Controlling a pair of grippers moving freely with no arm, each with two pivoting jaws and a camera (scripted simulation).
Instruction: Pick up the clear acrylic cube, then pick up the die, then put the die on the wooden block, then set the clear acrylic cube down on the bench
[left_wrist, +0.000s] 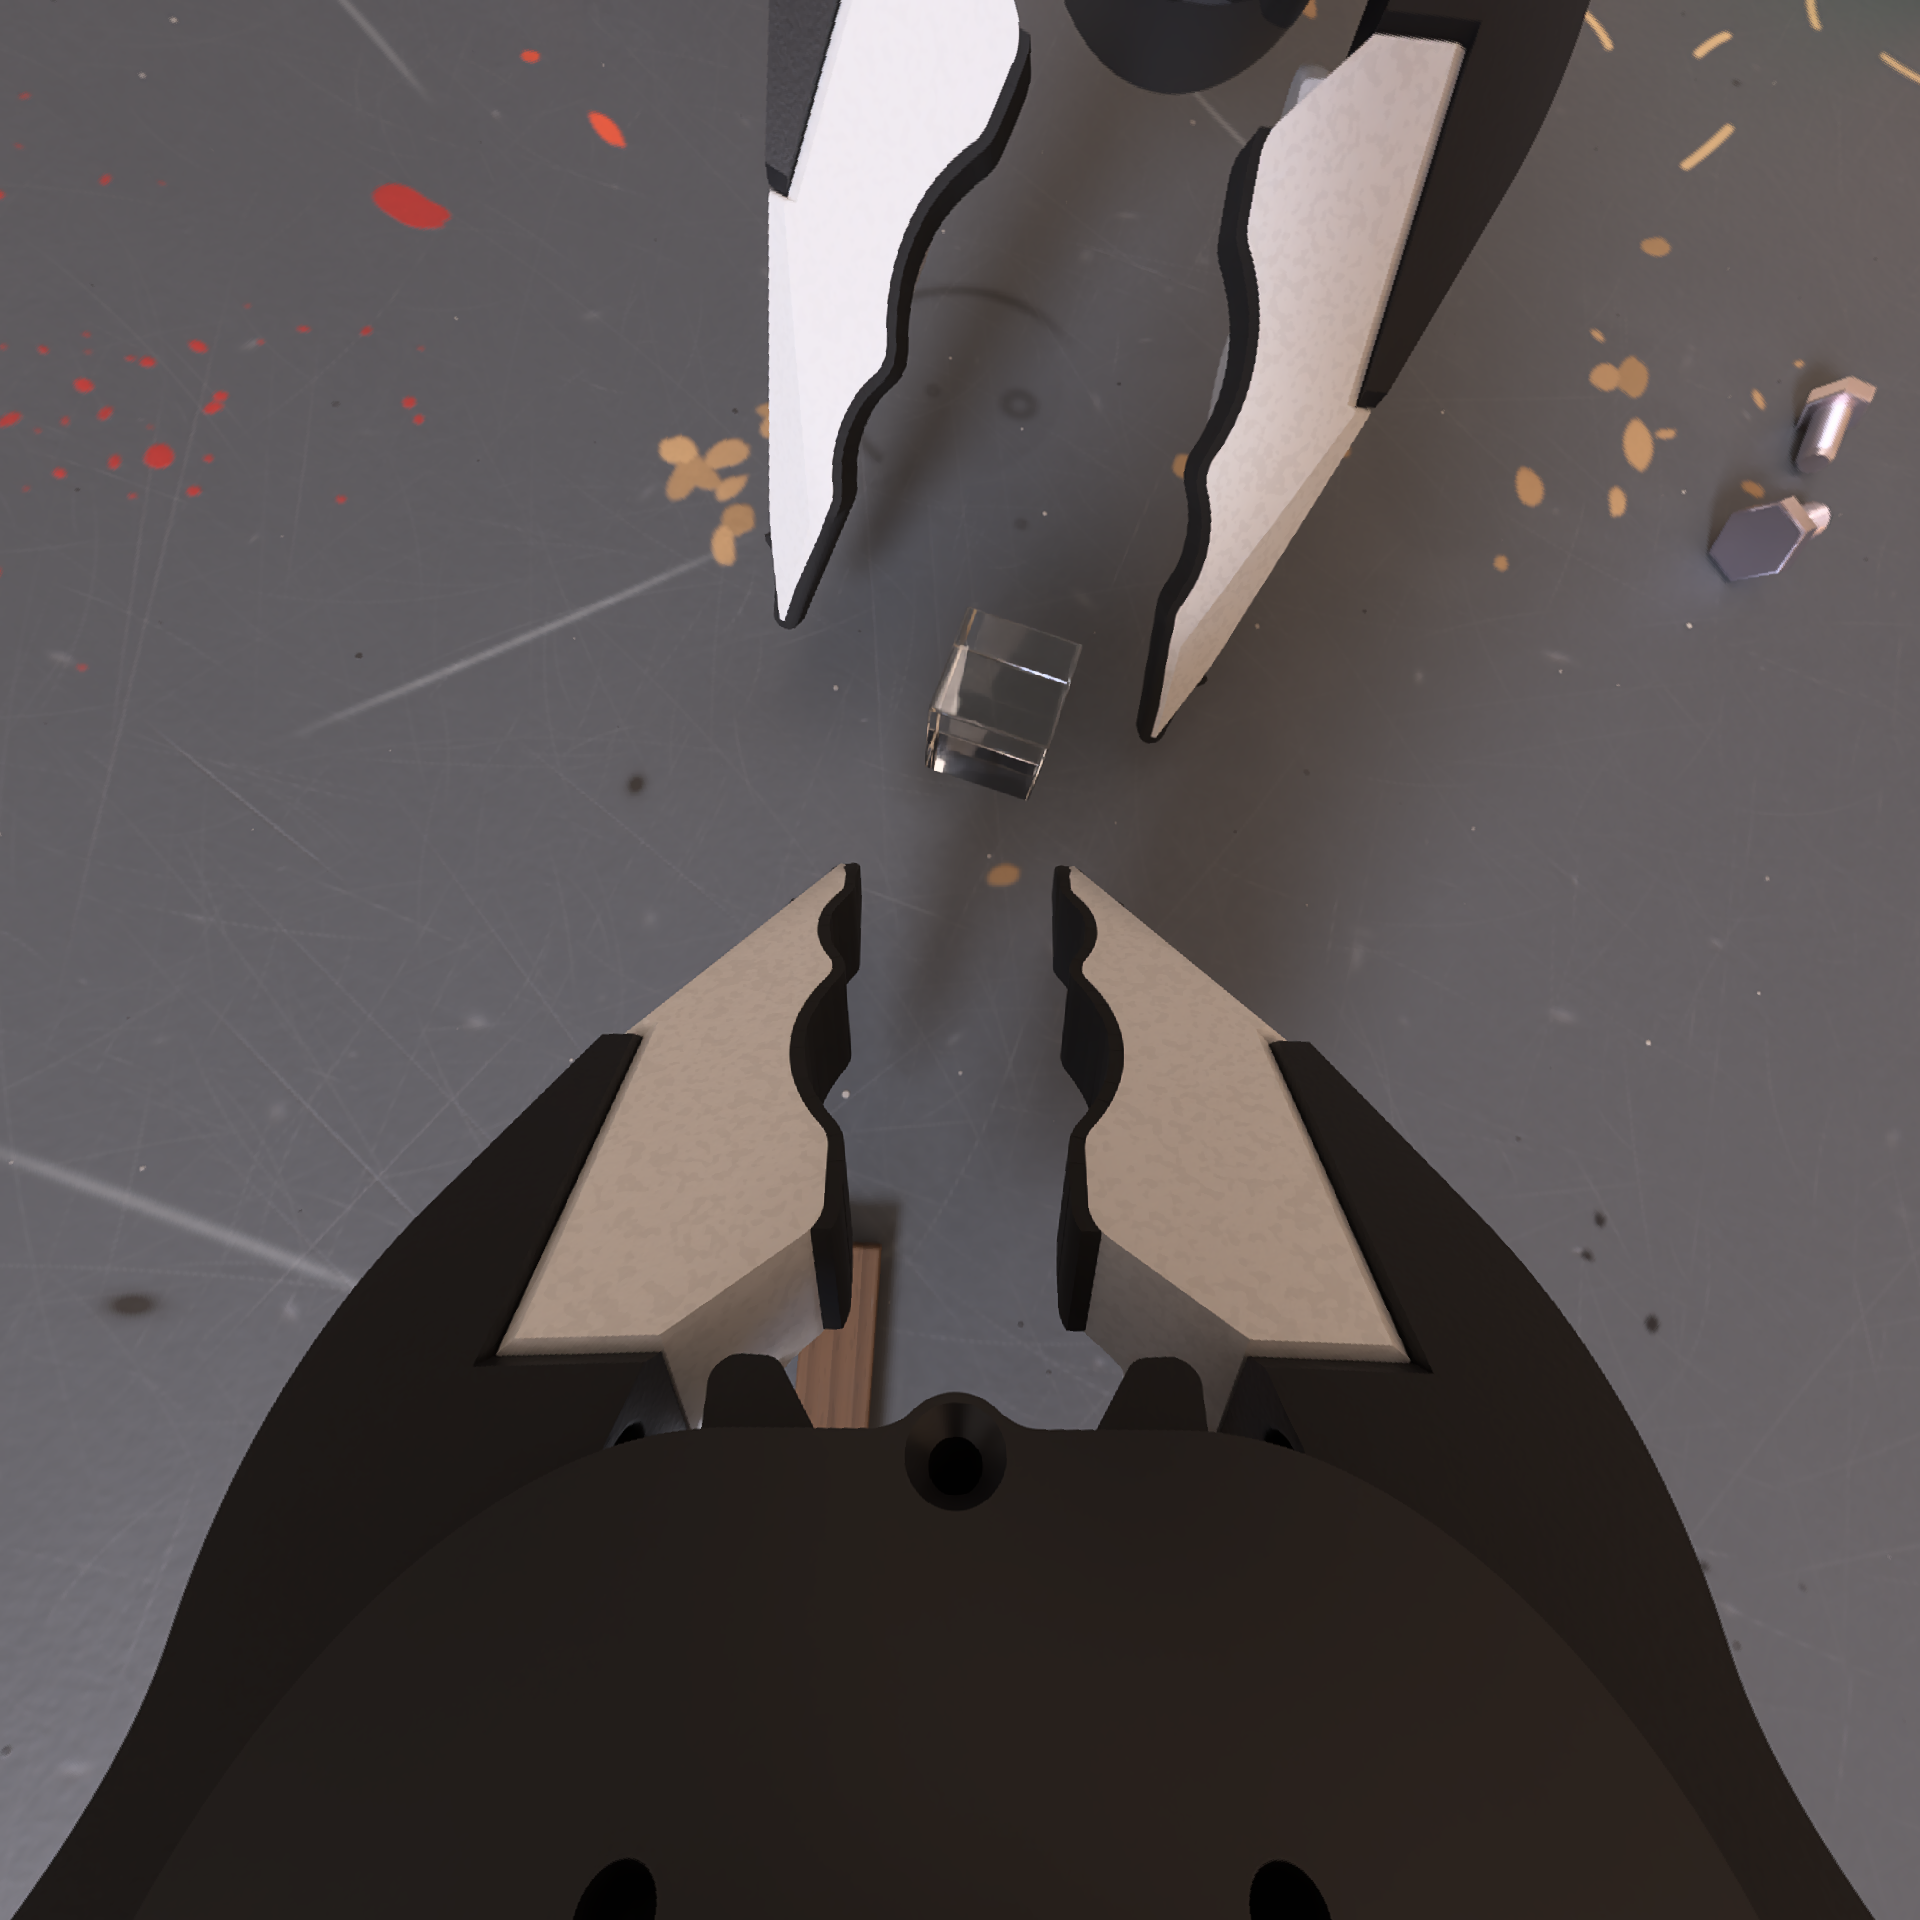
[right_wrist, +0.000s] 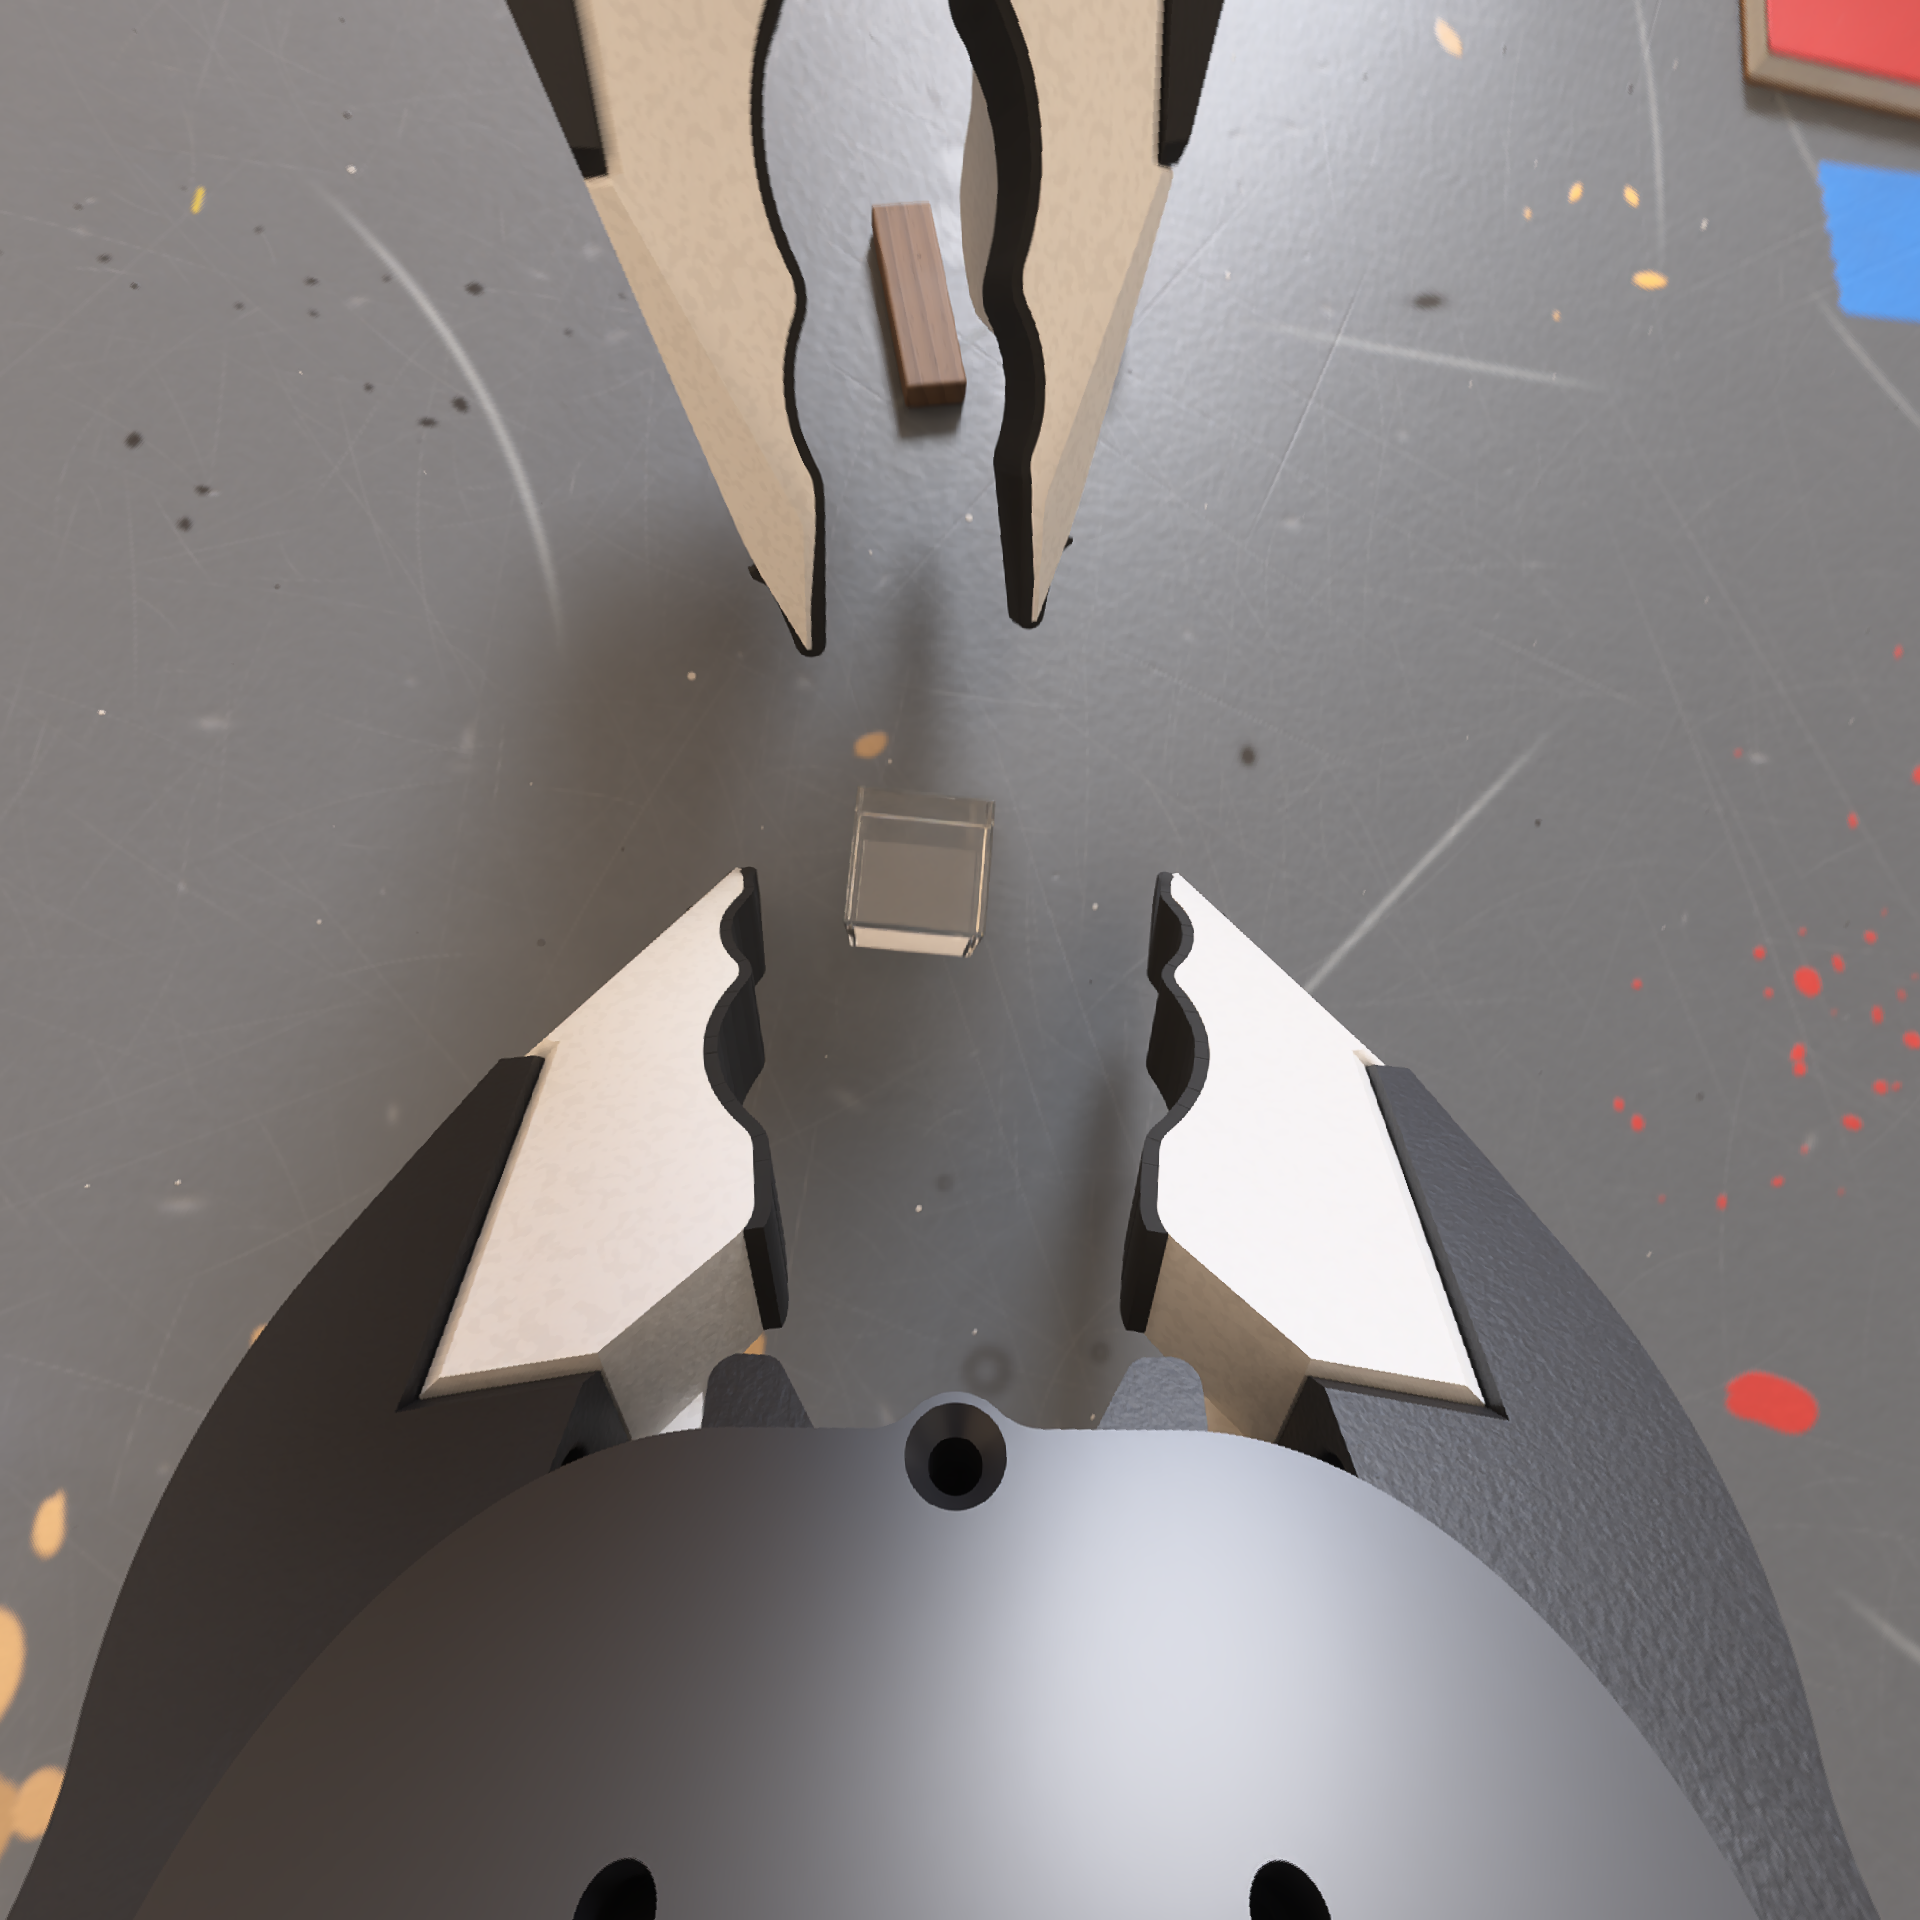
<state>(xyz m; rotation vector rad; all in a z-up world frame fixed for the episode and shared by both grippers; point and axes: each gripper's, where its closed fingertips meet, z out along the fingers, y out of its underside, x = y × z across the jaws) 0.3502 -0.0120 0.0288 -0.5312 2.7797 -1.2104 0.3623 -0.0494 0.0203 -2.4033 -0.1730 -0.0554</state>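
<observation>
Between our right gripper (right_wrist: 954, 883) fingers, spread wide and empty, we had the clear acrylic cube (right_wrist: 920, 873) sitting just ahead at twelve o'clock, resting on the grey bench (right_wrist: 1455, 623) and touched by neither finger. Across from it, at twelve in that same view, our left gripper (right_wrist: 920, 634) hung facing us, jaws parted more narrowly and holding nothing. From the left wrist view the cube (left_wrist: 1000, 707) lay at twelve, just past our left gripper (left_wrist: 954, 873), between it and the right gripper (left_wrist: 966, 675) beyond.

Farther out, the wooden block (right_wrist: 916, 303) lay at twelve behind the left gripper. Two metal bolts (left_wrist: 1803, 478) sat at two o'clock in the left view, and a red panel (right_wrist: 1839, 47) with a blue strip (right_wrist: 1870, 244) at one o'clock in the right. The die we could not find anywhere.

We judged it the first step, the cube not yet lifted. Next, the right gripper needed to ease forward until the cube sat squarely between its fingers, then close.

No writing or brand could be read.
</observation>
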